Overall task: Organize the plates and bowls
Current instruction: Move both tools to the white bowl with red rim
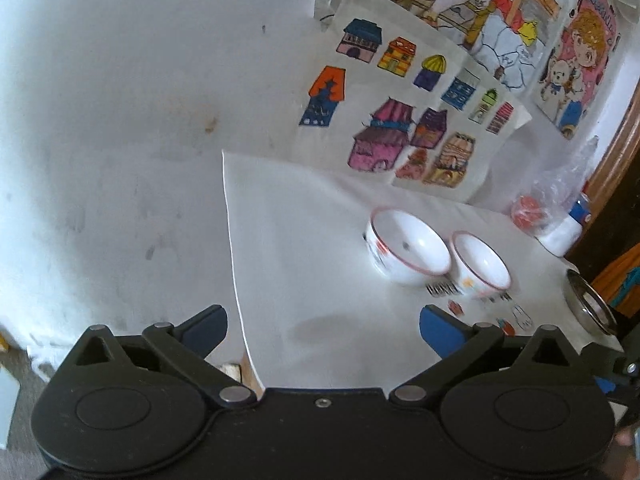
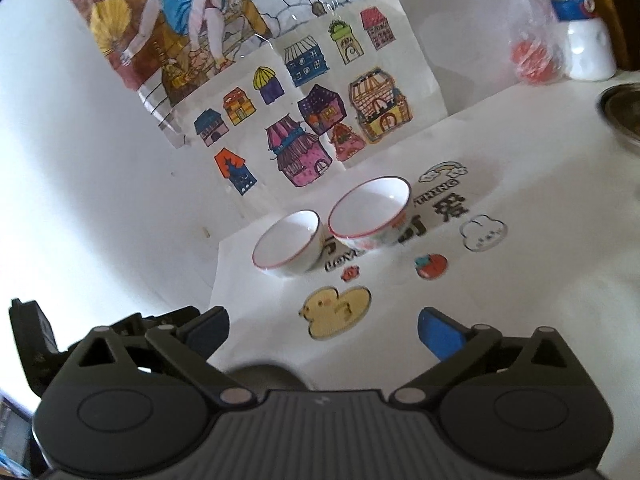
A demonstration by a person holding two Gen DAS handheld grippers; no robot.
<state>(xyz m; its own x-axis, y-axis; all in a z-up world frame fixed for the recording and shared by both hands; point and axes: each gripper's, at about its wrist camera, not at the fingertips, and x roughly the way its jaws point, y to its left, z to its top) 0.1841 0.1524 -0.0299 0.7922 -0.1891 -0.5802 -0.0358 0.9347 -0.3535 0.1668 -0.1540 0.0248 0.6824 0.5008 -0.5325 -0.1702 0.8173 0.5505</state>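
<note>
Two white bowls with red rims stand upright side by side on the white table, touching or nearly so. In the left wrist view they are one bowl (image 1: 408,252) and its neighbour (image 1: 482,266), ahead and to the right of my left gripper (image 1: 324,328), which is open and empty. From the right wrist, a smaller bowl (image 2: 288,248) and a larger bowl (image 2: 370,212) sit straight ahead of my right gripper (image 2: 324,328), also open and empty. A steel bowl (image 1: 588,304) rests at the table's right side, also seen as a steel bowl (image 2: 624,112).
Coloured drawings (image 2: 304,120) are stuck on the wall behind the bowls. A plastic bag with something red (image 2: 532,56) and a white bottle (image 2: 588,52) stand at the back right. Stickers (image 2: 336,312) dot the table top. The table's left edge (image 1: 236,280) drops off beside my left gripper.
</note>
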